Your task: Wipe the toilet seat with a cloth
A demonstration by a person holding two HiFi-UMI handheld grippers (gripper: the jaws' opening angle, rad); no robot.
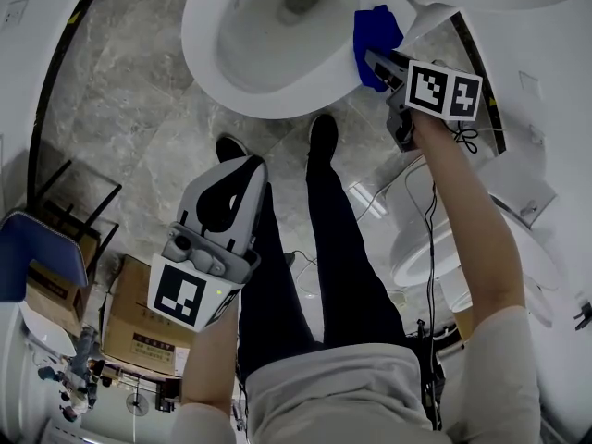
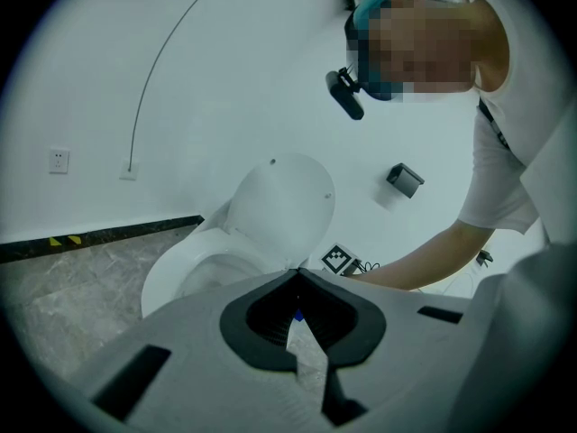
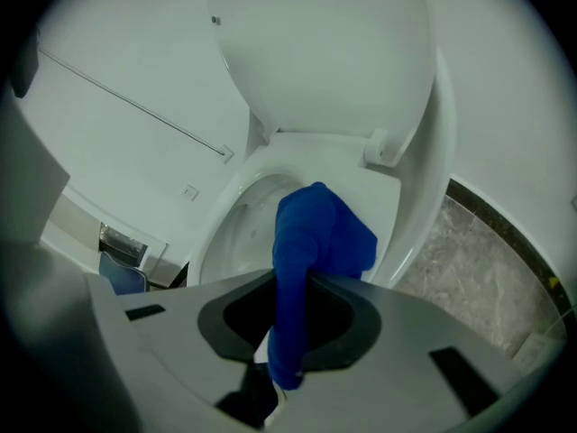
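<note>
We judge the wipe to be under way but far from finished. The cloth is in contact with one section of the ring only, and no view shows a mark that separates wiped surface from unwiped. We therefore treat the front arc and the arc on the far side of the bowl from the right jaws as outstanding. We count one toilet seat, lying directly under and ahead of the right jaws. We count one lid, raised and standing beyond and above those jaws. We count two grippers. The left gripper is held back with the toilet well ahead of it. Its jaws are clenched tip to tip with nothing between them, so it takes no part in the wipe at this point. The right gripper has its jaws clamped on the cloth. We count one cloth, blue. Its bunched end projects ahead of the right jaws and presses on the seat near the hinge side, just beside the inner edge of the bowl. Its tail passes back between the jaws and hangs behind them.
</note>
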